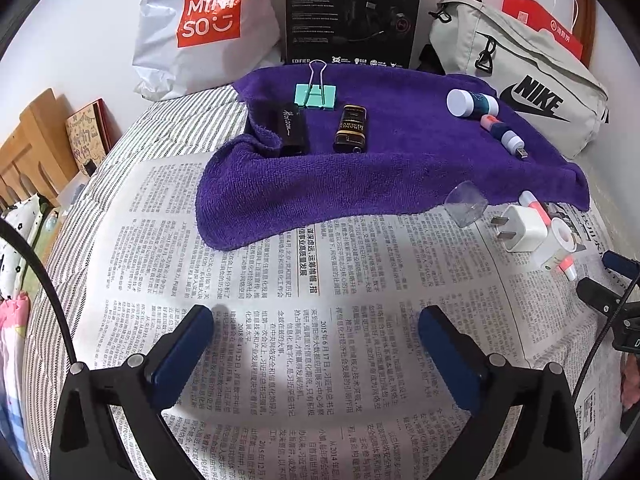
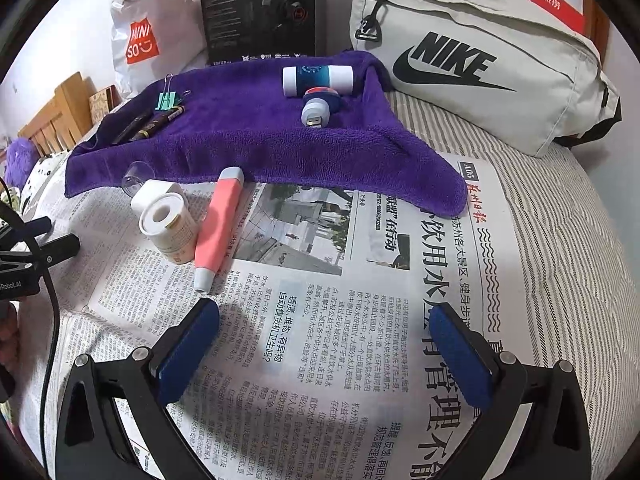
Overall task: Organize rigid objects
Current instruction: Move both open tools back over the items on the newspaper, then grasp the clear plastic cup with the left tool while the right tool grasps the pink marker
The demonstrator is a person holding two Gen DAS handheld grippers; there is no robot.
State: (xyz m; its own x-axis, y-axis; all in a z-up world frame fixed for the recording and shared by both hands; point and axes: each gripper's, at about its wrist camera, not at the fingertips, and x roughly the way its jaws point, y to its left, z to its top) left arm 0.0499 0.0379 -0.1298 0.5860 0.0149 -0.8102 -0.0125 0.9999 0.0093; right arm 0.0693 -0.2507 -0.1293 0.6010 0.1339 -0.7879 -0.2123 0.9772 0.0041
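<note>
A bed with a striped cover carries a spread newspaper that fills the lower half of both views. A purple towel lies across the newspaper's far edge, at centre frame. Behind it, along the top, stand a white Miniso bag, a black box and a grey Nike bag.

On the towel, left wrist view: at upper centre, a mint binder clip, a black case and a dark lighter lie close together; at upper right, a white-capped teal bottle lies on its side with a small USB device just beside it.

On the newspaper, at right of that view, lie a clear plastic cap, a white plug adapter, a white tape roll and a pink pen-shaped tube; roll and tube touch.

The left gripper and right gripper both sit at lower centre of their views, fingers spread wide and holding nothing, over bare newsprint.
</note>
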